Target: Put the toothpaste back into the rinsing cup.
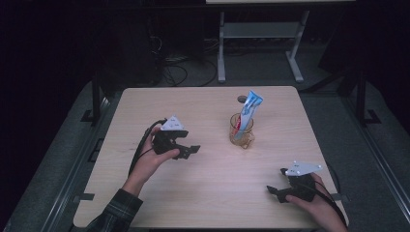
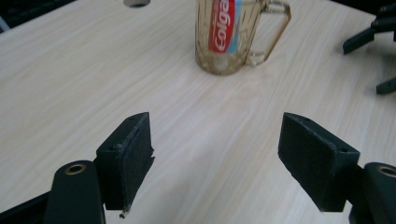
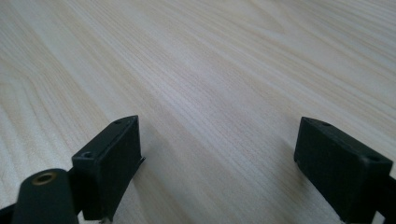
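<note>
While left gripper [image 1: 192, 150] gapes wide, empty, mug [image 1: 241, 130] with toothpaste tube [image 1: 249, 110] stands near, ahead; right gripper [image 1: 276, 181] likewise wide, empty, well apart.

quick count: one glass mug [image 1: 241, 131] right of centre in the high view, with one toothpaste tube [image 1: 249, 110] standing in it. two grippers, the left gripper [image 1: 186, 152] left of centre and the right gripper [image 1: 276, 185] lower right, each with two jaws spread wide. one table [image 1: 203, 193], one small hole [image 1: 241, 99] near its far edge.
</note>
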`<action>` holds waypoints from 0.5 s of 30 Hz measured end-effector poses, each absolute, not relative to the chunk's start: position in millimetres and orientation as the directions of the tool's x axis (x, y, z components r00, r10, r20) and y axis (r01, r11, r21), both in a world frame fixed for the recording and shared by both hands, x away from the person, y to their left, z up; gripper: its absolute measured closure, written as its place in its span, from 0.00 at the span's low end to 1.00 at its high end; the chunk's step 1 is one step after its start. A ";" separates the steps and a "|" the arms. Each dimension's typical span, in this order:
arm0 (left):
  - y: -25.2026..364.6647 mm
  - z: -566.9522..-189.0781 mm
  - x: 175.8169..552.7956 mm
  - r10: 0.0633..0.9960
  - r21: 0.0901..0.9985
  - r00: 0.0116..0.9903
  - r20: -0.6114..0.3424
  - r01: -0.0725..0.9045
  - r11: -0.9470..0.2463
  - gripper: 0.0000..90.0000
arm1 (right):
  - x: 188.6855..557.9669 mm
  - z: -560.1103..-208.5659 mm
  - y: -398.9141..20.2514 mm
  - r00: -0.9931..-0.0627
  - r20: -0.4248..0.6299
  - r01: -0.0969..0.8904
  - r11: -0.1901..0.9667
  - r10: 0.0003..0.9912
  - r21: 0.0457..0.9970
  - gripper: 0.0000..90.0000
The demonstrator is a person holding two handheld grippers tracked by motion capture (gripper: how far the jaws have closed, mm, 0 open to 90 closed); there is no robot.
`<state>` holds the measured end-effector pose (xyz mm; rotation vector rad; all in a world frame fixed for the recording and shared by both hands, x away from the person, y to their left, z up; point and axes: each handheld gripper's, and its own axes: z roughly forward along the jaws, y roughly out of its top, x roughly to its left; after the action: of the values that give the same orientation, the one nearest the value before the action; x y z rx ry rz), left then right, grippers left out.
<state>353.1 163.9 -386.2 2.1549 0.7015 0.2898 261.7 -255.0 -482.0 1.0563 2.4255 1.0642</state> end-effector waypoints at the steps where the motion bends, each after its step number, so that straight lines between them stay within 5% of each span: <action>1: 166.9 -388.3 350.8 0.578 0.774 0.816 -0.036 0.388 -0.500 0.29 | 261.7 -482.0 -255.0 -0.689 0.028 0.511 0.458 0.724 0.728 0.15; 15: 201.2 -413.8 319.2 0.620 0.746 0.784 -0.027 0.428 -0.509 0.28 | 261.8 -482.0 -255.3 -0.687 0.027 0.512 0.459 0.726 0.726 0.15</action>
<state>319.2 201.2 -413.8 2.1855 0.7741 0.3113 261.8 -255.3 -482.0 1.0593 2.4245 1.0604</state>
